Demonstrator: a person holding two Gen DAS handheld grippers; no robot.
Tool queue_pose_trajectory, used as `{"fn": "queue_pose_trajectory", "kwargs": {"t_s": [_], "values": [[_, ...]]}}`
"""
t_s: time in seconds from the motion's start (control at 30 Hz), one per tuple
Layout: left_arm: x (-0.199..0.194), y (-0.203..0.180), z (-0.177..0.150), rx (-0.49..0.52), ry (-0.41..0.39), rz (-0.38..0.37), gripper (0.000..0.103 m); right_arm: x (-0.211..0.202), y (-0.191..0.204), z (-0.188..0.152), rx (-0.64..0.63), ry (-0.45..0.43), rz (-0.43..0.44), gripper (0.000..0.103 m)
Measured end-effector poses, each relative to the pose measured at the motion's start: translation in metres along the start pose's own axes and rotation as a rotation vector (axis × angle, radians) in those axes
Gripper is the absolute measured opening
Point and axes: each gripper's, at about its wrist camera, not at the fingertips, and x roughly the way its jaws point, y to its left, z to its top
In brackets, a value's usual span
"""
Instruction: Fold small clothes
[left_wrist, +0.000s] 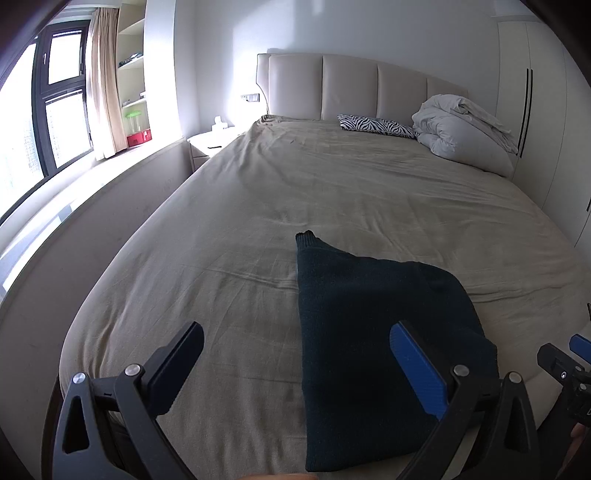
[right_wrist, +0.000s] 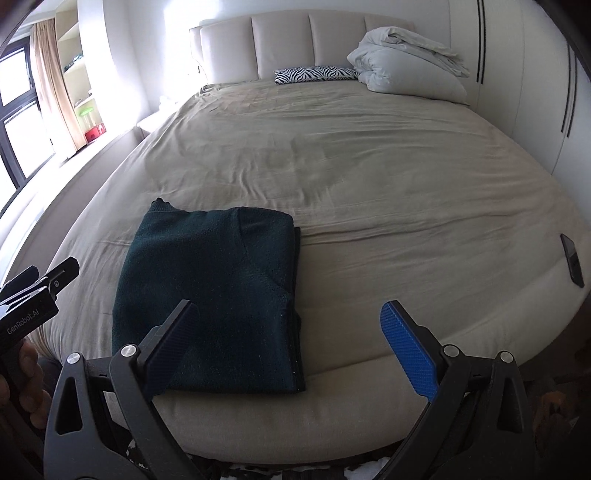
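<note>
One bed (right_wrist: 369, 155) fills most of both views, its beige sheet lightly wrinkled and bare across the middle and far half. At the far right sits a bundled duvet (right_wrist: 402, 55), with a zebra pillow (right_wrist: 314, 74) just left of it; a dark phone (right_wrist: 571, 264) lies near the right edge. On the near part of the bed, left of centre in the right view, lies the sweater (right_wrist: 210, 295), dark green knit, already folded into a rough rectangle with stacked layers showing along its right side and one corner poking out at the far left.

It looks soft, light and limp, so it will likely sag and unfold if lifted by one corner; taking the near edge through all layers, or both near corners together, seems safest. Its near edge sits close to the bed's edge, so sliding it nearward risks a drop; far and right there is ample room.

Left gripper (left_wrist: 295, 354) and right gripper (right_wrist: 288, 332) both hover with jaws spread wide, holding nothing.
</note>
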Motion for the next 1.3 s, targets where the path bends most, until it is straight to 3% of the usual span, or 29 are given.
{"fn": "queue_pose_trajectory", "kwargs": {"t_s": [1.3], "values": [[0.0049,-0.0038,-0.0059,0.006,0.012,-0.01,0.103,0.0025,-0.0014,-0.0003,0.004,0.018,-0.004,0.1]]}}
